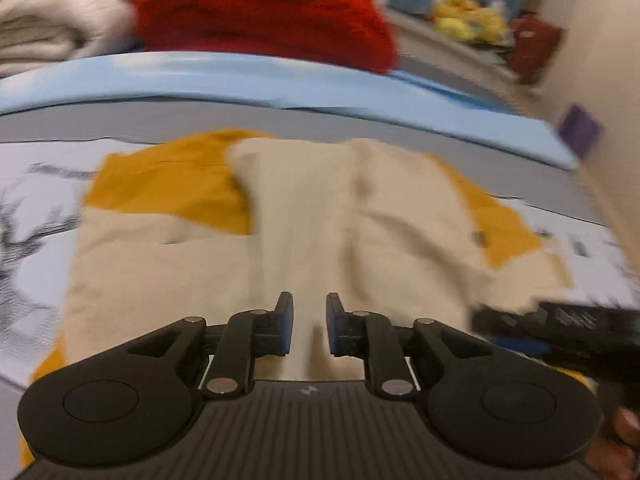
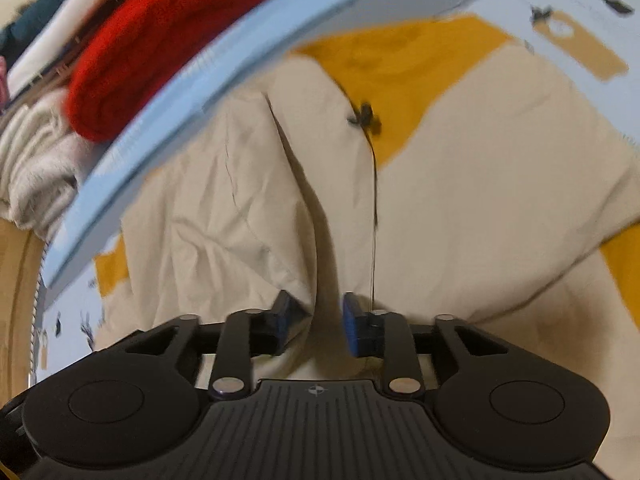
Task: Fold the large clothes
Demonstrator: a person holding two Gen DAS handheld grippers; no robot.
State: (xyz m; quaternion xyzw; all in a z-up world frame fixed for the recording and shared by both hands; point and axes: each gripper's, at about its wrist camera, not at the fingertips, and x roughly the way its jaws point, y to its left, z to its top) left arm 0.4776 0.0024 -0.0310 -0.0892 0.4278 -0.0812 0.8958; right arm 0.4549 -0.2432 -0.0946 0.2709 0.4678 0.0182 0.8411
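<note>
- The garment (image 1: 304,216), cream cloth with mustard-yellow panels, lies spread on a pale printed sheet (image 1: 36,184) directly ahead of and under both tools; whether a tabletop or a bed is beneath the sheet I cannot tell.
- In the left wrist view a raised ridge of cream cloth runs straight away from the left tool (image 1: 310,328), so the garment's long fold line lies roughly along the way that tool points.
- The left tool's jaws stand narrowly apart. Cloth shows through the gap, but the blue pads do not press on it, so I read this tool as open and holding nothing.
- In the right wrist view a similar ridge (image 2: 320,240) climbs from between the jaws of the right tool (image 2: 318,326) towards the yellow neck area (image 2: 384,68), with a thin dark cord (image 2: 374,208) running beside it.
- The right tool's jaws are also parted, wider than the left's. The ridge sits in the gap; the left pad seems to brush the cloth, but there is no clear pinch, so I take it as open.
- Judgement: the right tool is nearer to a grip, since the ridge already lies between its jaws along its pointing line. Closing there would catch it.
- The right tool shows at the right edge of the left view, just beside the cloth's near corner.
- Folded red (image 1: 264,12) and cream (image 1: 52,20) knits sit beyond a light blue edge (image 1: 280,84), well apart.
</note>
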